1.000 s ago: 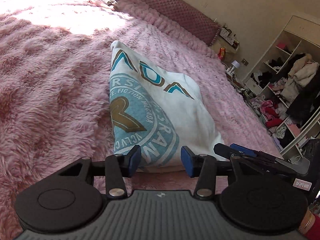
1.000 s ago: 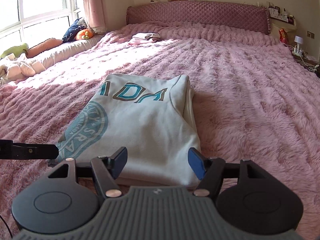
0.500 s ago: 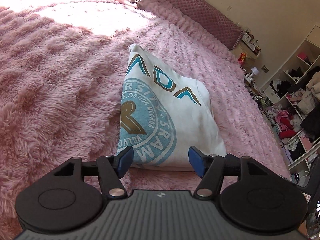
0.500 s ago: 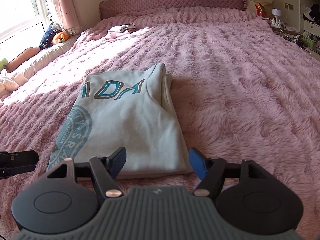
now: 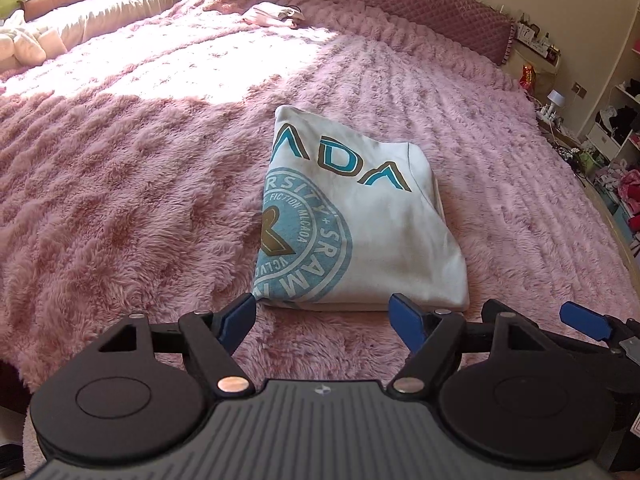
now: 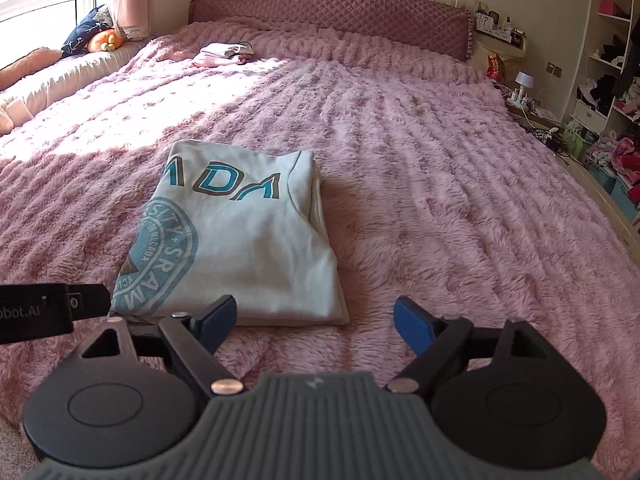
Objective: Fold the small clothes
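While both tools hung just short of the cloth, neither held anything: the left gripper (image 5: 322, 318) had its blue pads spread wide, framing the near edge of the folded shirt (image 5: 376, 232) without touching it, and the right gripper (image 6: 314, 318) was spread just as wide, its left pad close to the shirt's near right corner and its right pad over bare blanket (image 6: 440, 200). The shirt lay flat in the middle of the fluffy pink blanket, a white bundle of several layers with a teal round print and large letters on top.

I judged it light, soft and limp, apt to sag and spill its layers if lifted by one point. The sound hold seemed to be the near edge, one gripper at each near corner, pinching all layers together; the deep pile might snag or get caught in a low pinch.

How many layers lay underneath could not be told, nor whether sleeves were tucked inside. The left part of the print was folded out of sight. Only the tip of the right tool showed in the left view. A small pink garment (image 6: 222, 54) far up the bed was too distant to make out.
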Available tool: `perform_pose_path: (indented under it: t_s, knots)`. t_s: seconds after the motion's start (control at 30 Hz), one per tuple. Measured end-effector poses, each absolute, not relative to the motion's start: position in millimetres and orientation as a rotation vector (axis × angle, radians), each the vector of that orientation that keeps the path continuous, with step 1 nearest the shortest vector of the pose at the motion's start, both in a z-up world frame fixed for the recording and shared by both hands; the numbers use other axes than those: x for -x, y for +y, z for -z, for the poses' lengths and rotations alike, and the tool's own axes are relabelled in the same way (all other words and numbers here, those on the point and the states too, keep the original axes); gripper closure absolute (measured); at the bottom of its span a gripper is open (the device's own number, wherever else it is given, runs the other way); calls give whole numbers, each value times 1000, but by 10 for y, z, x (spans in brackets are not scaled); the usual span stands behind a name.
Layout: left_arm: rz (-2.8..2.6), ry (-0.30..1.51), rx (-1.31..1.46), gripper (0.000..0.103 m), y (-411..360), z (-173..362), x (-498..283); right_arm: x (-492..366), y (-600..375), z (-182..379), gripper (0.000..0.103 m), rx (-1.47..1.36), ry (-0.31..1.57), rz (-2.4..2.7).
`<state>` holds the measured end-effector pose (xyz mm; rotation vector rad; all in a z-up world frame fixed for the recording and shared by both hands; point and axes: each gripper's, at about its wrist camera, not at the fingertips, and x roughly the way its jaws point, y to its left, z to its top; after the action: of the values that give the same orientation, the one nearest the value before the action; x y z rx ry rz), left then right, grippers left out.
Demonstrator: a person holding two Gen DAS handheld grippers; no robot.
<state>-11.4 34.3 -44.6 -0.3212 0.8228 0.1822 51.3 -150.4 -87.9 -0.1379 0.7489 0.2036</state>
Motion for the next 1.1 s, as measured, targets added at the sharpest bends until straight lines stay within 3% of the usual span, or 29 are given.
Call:
perform_pose_path:
  t_s: [1.1]
  knots:
    - [-241,882,255,15,270,451,123,-473,-1391,868,21,121,802,-163]
